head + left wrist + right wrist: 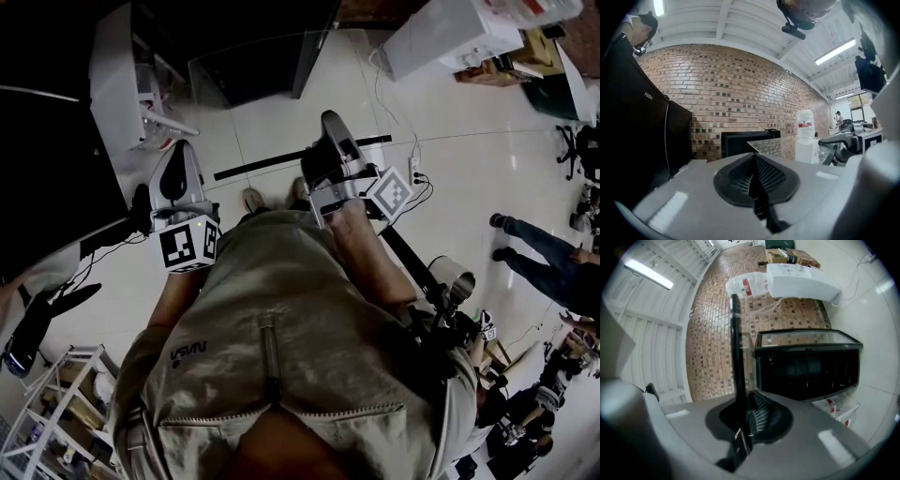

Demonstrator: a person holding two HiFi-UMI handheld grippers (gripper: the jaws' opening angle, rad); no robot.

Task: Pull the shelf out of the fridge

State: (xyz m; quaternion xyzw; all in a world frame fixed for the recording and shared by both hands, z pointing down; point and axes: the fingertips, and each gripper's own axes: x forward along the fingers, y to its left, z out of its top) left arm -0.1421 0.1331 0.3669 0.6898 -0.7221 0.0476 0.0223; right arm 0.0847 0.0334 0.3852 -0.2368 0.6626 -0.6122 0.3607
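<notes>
Floor (469,141): white tile, open ahead | right tool (746,413): clamped on black edge of shelf (736,343) | left tool (752,180): closed, empty

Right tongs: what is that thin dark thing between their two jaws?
The shelf: its thin black edge runs up from the right tongs, whose jaws are shut on it. The right gripper view shows this.

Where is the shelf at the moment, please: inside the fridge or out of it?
Out: the right tongs are shut on the black edge of the shelf, holding it apart from the fridge.
</notes>
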